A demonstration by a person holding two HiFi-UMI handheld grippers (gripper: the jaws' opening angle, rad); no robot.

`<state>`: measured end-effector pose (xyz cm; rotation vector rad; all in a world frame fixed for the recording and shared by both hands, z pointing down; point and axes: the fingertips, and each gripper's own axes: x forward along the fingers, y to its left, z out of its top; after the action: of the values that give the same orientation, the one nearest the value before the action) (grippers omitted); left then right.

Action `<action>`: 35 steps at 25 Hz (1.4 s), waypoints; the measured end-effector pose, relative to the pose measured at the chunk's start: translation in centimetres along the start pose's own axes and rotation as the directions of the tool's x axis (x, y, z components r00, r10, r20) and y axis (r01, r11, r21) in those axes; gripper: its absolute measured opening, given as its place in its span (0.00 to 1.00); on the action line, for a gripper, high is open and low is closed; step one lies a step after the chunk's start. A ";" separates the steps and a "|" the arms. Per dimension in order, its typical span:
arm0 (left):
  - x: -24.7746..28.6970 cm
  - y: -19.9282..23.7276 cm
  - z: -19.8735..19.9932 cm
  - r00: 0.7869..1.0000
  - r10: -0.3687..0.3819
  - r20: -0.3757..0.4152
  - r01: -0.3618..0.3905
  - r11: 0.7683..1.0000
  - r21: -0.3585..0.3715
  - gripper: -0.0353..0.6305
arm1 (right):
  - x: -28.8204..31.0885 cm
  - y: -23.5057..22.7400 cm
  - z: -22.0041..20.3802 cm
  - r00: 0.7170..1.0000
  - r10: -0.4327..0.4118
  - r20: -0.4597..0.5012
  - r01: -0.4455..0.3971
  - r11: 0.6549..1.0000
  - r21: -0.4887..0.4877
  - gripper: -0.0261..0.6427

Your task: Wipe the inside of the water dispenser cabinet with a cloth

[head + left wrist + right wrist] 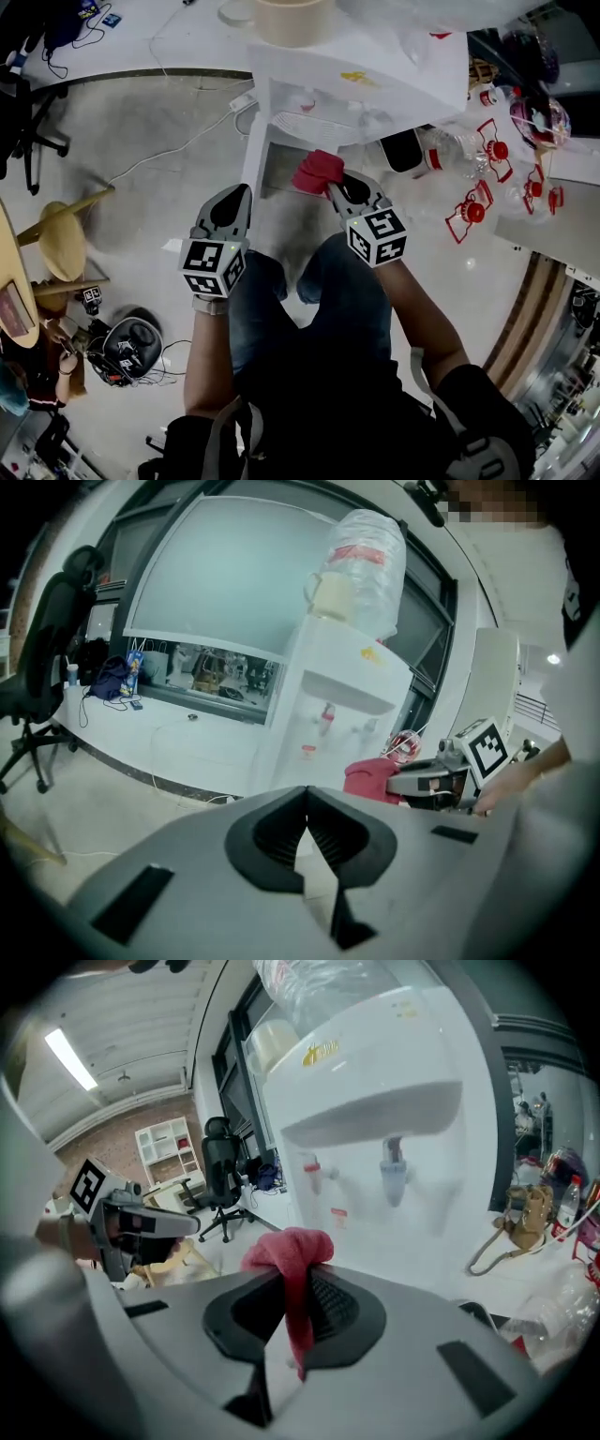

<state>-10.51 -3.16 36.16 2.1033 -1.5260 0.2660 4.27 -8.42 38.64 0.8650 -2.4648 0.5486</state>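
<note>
In the head view, you held both forearms stretched forward over your knees. The left gripper point(236, 194) and right gripper point(335, 185) pointed toward the water dispenser point(361, 70), with the red cloth point(319, 172) bunched at the right one's tip. In the left gripper view, its jaws met on nothing. In the right gripper view, the jaws were clamped on the cloth, below the taps.

Left of the water dispenser point(375, 70) the floor point(159, 211) lies open, crossed only by a thin white cable point(178, 148). On its right a crowd of clear water bottles point(487, 178) blocks the way. The right tool point(331, 185), red cloth point(317, 172) pinched in it, sits close against the dispenser's front; the left tool point(239, 194) hangs over free floor.
</note>
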 end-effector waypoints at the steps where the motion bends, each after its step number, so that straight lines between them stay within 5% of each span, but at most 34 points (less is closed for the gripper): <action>1: 0.7 0.5 -1.1 1.000 0.004 -0.001 -0.004 1.000 0.001 0.06 | 1.0 -0.2 -1.1 1.000 0.004 -0.004 -0.004 1.000 -0.005 0.11; 15: 10.2 6.3 -12.0 0.999 -0.011 -0.033 0.014 0.995 0.098 0.06 | 13.6 -3.5 -12.9 0.998 0.042 -0.037 -0.046 0.994 -0.100 0.11; 35: 13.1 8.8 -16.1 0.999 -0.043 -0.003 0.043 0.988 0.145 0.06 | 25.6 -11.6 -22.9 0.995 0.077 -0.063 -0.093 0.949 -0.303 0.11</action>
<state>-11.91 -7.61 58.21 2.2455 -1.4996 0.3723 0.94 -17.32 73.60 0.6155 -2.4614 0.2037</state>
